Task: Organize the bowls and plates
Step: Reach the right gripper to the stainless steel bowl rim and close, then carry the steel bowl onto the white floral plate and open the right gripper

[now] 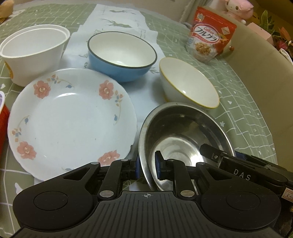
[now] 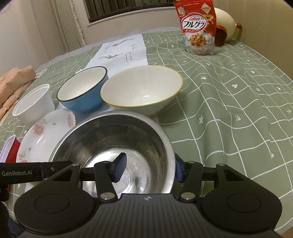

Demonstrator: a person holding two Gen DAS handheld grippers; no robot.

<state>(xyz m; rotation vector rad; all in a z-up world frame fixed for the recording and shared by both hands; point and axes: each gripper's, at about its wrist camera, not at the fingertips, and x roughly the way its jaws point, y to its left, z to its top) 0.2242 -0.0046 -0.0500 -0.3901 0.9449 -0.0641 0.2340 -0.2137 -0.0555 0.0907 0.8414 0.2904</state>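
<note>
Showing only rightward: peach cloth [image 2: 15,80] beyond steel bowl [image 2: 113,139].

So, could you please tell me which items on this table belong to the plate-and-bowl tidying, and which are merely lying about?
Job:
steel bowl, straddled by both grippers
floral plate
blue bowl
yellow-rimmed bowl
white cups, possibly

Lying about:
cereal bag
paper sheet
red container
plush toy

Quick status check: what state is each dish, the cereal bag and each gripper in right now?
Steel bowl: upright, empty, gripped on both sides.
Left gripper: shut on its rim.
Right gripper: straddles the rim.
Flowered plate: flat, empty.
Blue bowl: upright, empty.
Yellow-rimmed bowl: upright, empty.
White cups: nested.
Cereal bag: standing.
</note>
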